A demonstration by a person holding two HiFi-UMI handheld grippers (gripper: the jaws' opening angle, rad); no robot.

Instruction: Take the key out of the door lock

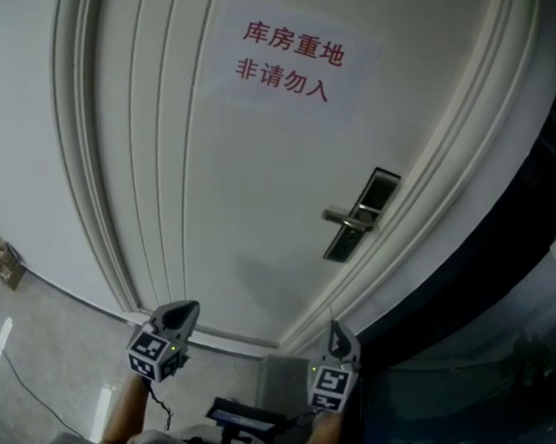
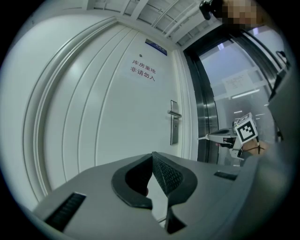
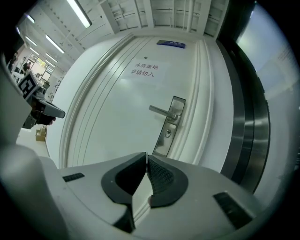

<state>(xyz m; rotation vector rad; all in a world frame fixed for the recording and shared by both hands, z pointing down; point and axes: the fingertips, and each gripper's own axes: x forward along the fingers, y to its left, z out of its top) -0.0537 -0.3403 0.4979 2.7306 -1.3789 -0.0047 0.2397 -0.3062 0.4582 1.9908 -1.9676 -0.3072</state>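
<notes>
The white door [image 1: 259, 217] carries a metal lock plate [image 3: 171, 126] with a lever handle [image 3: 161, 111]. Its keyhole [image 3: 168, 133] shows no key sticking out. My right gripper [image 1: 336, 330] hangs well short of the door, below and a little left of the lock plate, with its jaws closed. A thin pale sliver, seemingly the key [image 2: 202, 137], pokes from its tips [image 2: 209, 137]. In its own view the pads meet at the tip [image 3: 146, 157]. My left gripper [image 1: 182, 314] is further left, also away from the door, shut and empty [image 2: 152, 157].
A paper sign with red characters [image 1: 287, 61] is stuck high on the door. A dark metal and glass frame [image 1: 507, 277] runs along the door's right side. A small cardboard box [image 1: 8, 264] and a cable lie on the floor at left.
</notes>
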